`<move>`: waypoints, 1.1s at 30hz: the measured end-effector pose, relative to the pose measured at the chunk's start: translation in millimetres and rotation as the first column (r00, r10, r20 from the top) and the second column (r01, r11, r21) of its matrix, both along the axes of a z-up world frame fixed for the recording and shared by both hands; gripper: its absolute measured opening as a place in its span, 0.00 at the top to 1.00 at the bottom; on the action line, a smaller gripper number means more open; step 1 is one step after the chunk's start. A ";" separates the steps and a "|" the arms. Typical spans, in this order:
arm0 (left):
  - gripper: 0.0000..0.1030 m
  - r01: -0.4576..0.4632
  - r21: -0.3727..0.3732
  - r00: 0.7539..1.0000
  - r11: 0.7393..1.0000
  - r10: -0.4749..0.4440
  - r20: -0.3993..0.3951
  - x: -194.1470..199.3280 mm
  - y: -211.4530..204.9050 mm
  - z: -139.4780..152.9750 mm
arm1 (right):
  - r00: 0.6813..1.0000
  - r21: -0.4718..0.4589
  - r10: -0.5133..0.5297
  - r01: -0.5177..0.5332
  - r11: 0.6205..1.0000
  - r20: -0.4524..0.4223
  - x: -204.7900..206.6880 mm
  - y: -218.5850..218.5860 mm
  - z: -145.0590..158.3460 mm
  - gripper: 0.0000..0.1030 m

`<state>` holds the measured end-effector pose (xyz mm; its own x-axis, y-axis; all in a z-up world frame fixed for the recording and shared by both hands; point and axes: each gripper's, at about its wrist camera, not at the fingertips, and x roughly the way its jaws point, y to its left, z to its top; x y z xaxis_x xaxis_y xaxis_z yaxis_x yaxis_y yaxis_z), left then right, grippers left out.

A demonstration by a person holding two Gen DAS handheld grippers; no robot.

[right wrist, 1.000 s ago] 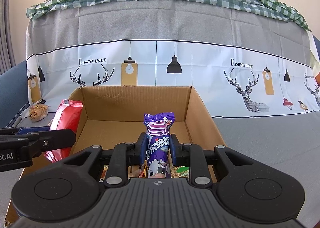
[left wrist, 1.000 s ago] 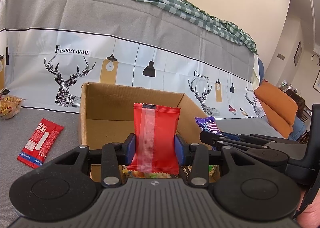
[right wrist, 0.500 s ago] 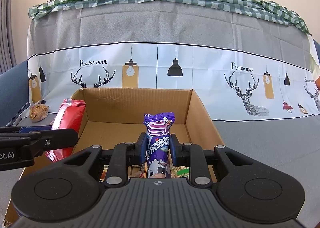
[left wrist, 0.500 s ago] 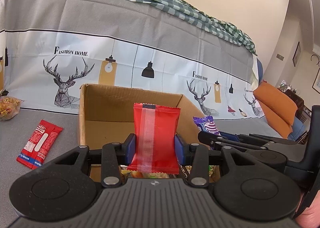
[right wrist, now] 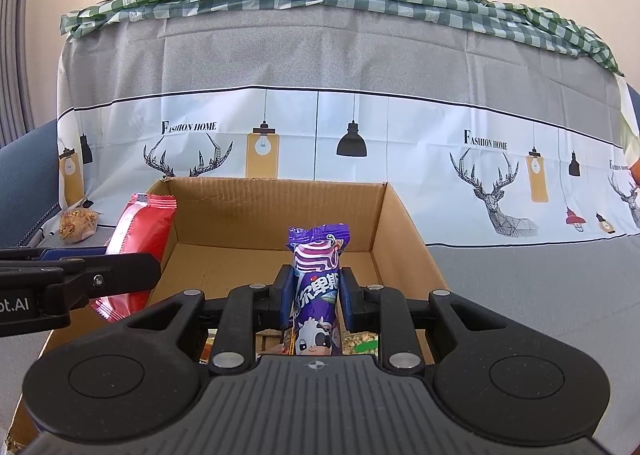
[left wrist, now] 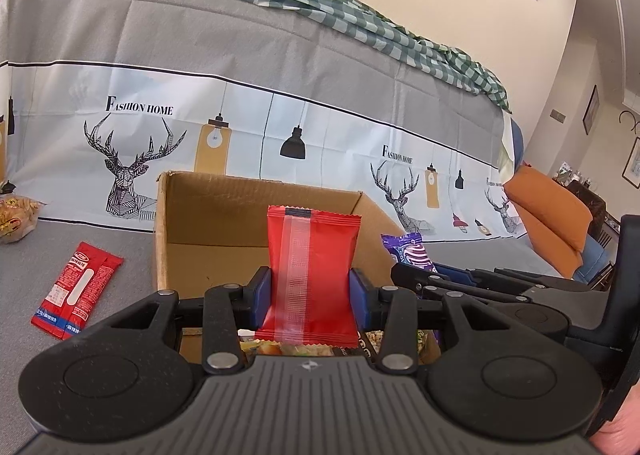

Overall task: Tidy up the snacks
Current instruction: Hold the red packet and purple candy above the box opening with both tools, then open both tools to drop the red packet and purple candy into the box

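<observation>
A red snack packet (left wrist: 310, 275) is clamped upright by the left gripper (left wrist: 311, 295), a purple milk-candy stick (right wrist: 316, 295) by the narrowly closed right gripper (right wrist: 316, 297), both above the cardboard box (right wrist: 276, 199).

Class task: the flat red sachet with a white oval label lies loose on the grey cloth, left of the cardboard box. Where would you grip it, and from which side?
Grip the flat red sachet across its narrow width near the middle, coming from above. It lies flat on the grey cloth, so only its long edges offer the pads a hold, and the cardboard box probably stands clear of it.
</observation>
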<state>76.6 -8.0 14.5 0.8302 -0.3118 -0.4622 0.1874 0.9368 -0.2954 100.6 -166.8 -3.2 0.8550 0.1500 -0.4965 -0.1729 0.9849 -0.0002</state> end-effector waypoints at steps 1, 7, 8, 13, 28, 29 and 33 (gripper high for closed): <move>0.56 0.000 0.000 1.000 1.000 0.000 0.000 0.0 0.1 -0.1 | 1.000 -0.001 0.001 -0.001 1.000 0.002 -0.2 -0.1 0.0 0.76; 0.56 0.000 -0.001 1.000 1.000 0.000 0.001 -0.1 0.0 0.1 | 1.000 -0.005 0.005 -0.005 1.000 0.002 -0.9 0.6 0.4 0.76; 0.56 0.001 -0.001 1.000 1.000 -0.001 0.001 -0.2 -0.3 0.7 | 1.000 -0.005 0.007 -0.007 1.000 0.001 -0.5 0.5 0.4 0.76; 0.56 0.002 -0.002 1.000 1.000 -0.002 0.002 -0.2 -0.6 1.0 | 1.000 -0.010 0.011 -0.011 1.000 0.003 0.6 0.4 0.5 0.76; 0.47 -0.001 -0.025 1.000 1.000 0.001 -0.008 0.9 2.6 1.6 | 1.000 -0.027 0.013 -0.013 1.000 -0.011 3.7 5.9 -0.4 0.59; 0.47 -0.004 -0.025 1.000 1.000 0.004 -0.007 0.4 3.5 1.7 | 1.000 -0.026 0.013 -0.013 1.000 -0.010 3.3 6.7 -0.6 0.58; 0.47 -0.024 -0.031 1.000 0.999 0.024 -0.004 -1.8 12.5 4.2 | 1.000 -0.019 0.002 -0.002 1.000 0.001 0.7 10.7 0.7 0.54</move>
